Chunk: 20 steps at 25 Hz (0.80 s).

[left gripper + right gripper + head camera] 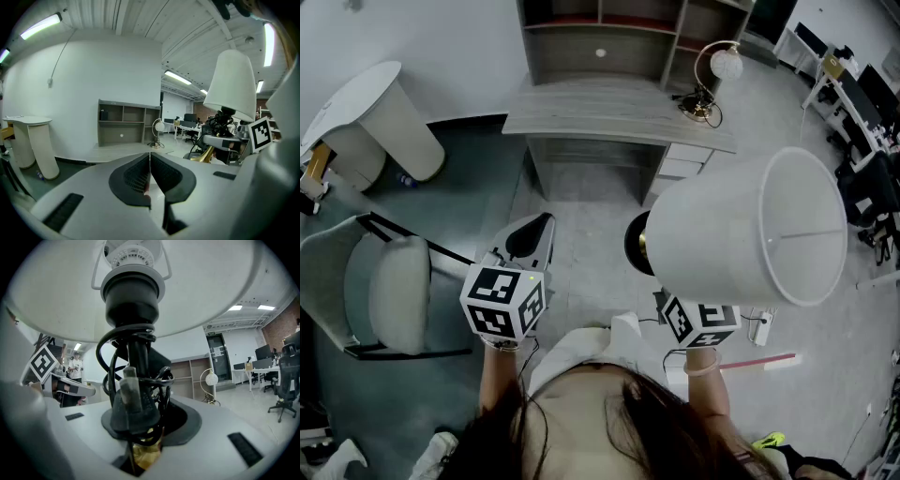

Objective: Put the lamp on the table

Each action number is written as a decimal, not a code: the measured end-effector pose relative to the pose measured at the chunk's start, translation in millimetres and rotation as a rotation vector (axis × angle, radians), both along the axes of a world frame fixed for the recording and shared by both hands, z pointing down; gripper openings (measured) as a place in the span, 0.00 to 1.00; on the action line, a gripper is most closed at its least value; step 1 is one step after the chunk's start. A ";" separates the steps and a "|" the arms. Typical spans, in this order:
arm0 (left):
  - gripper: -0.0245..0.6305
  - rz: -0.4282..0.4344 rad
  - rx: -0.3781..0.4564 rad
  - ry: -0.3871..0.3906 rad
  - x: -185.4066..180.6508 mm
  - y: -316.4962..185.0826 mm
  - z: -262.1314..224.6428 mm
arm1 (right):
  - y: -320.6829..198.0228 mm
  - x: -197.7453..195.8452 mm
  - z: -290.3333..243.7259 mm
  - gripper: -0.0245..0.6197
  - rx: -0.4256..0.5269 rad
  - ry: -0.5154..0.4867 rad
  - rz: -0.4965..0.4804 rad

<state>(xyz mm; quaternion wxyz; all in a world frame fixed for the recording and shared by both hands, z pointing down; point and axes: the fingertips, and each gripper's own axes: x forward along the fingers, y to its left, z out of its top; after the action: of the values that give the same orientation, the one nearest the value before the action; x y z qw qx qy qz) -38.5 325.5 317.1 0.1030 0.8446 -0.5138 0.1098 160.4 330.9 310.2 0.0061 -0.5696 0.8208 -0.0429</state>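
The lamp has a big white shade [750,230] and a dark round base [636,242], and it hangs tilted over the floor in the head view. My right gripper [145,437] is shut on its brass stem [146,454], just below the black socket stem [136,357] that has cord wound round it. The shade hides that gripper's jaws from above; only its marker cube [703,321] shows. My left gripper [536,230] is to the left of the lamp, shut with nothing in it; its pads [140,171] meet. The grey table [609,114] stands ahead, apart from the lamp.
A small arc lamp with a globe [712,80] stands on the table's right end, and open shelves [600,37] rise behind it. A white pedestal stand [380,117] and a grey chair [384,295] are at the left. Office desks [853,94] are at the far right.
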 end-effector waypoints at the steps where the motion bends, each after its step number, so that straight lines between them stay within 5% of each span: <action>1: 0.06 0.000 -0.002 0.000 -2.5 1.1 0.8 | 1.3 -2.7 -0.3 0.21 0.000 -0.001 0.001; 20: 0.06 0.032 -0.032 -0.002 43.2 -38.7 14.5 | -35.7 24.7 5.6 0.21 -0.029 -0.005 -0.030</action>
<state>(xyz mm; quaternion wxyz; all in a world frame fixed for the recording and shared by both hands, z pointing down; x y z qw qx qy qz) 4.7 286.9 331.6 0.1143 0.8507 -0.4987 0.1206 185.1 295.2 315.8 -0.0006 -0.5572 0.8285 -0.0563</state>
